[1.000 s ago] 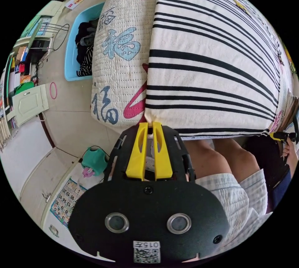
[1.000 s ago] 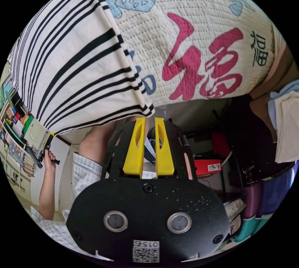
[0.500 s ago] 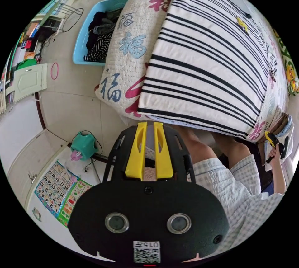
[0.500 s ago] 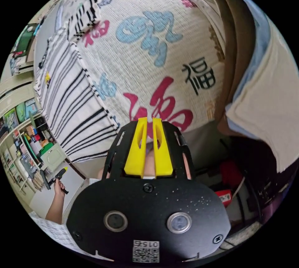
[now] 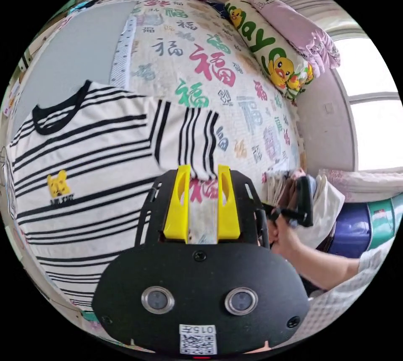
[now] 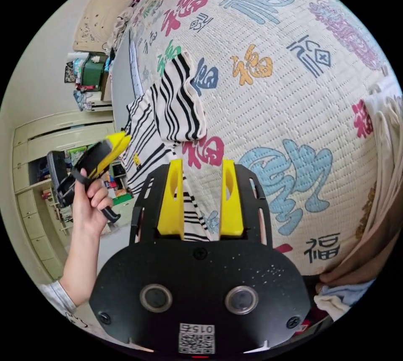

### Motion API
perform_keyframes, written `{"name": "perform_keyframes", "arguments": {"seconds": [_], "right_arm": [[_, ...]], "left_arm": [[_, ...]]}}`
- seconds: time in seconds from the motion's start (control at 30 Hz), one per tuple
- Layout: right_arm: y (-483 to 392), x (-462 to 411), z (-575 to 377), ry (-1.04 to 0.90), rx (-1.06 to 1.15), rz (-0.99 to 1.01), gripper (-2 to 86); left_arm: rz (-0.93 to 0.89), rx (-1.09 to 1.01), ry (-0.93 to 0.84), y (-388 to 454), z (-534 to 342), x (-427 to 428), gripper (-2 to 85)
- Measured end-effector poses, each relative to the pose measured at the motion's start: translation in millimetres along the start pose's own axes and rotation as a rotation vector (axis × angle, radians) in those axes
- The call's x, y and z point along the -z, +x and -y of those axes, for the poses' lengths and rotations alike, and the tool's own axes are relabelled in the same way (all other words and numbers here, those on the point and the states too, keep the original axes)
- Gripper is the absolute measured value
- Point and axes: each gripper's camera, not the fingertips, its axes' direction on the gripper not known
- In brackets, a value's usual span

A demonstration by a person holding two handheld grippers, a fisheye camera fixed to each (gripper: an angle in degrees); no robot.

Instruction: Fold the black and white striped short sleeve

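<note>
The striped shirt (image 5: 84, 159) lies flat on the bed (image 5: 235, 97), front up, one sleeve (image 6: 178, 97) spread over the quilt. The left gripper (image 5: 201, 176) hovers near that sleeve's hem with jaws parted and nothing between them. The right gripper (image 6: 200, 172) is likewise released, above the quilt beside the shirt.

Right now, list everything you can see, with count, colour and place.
shirt: one, black and white striped, flat on the quilt, sleeve spread
quilt: one, cream with coloured characters, covering the bed
pillow: one, white with yellow ducks, by the wall
blanket: one, pink, behind the pillow
cabinets: cream, across the room
left gripper: open, at the sleeve edge
right gripper: open, over the quilt
hand: one, holding the left gripper
</note>
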Motion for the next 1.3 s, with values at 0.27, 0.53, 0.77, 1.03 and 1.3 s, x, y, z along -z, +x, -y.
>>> {"name": "perform_keyframes", "arguments": {"seconds": [0.27,0.53,0.77,1.03,1.3], "right_arm": [[26,-2,29,-0.049,-0.041,0.129,10.6],[27,-6,45,-0.131,0.022,0.092,6.5],[17,-1,42,-0.112,0.057,0.063,3.5],[-35,28,13,-0.007,0.257,0.012,1.5],[-127,3,-21,-0.062,0.633,-0.094,1.4]], "left_arm": [[0.067,0.054,-0.065,45,46,-20,12.4],[0.241,0.029,-0.107,63,33,-3,11.0],[0.205,0.074,-0.113,42,9,33,2.1],[-0.098,0.102,0.126,-18,-60,159,-0.2],[-0.012,0.16,0.24,-136,-175,295,-0.3]]}}
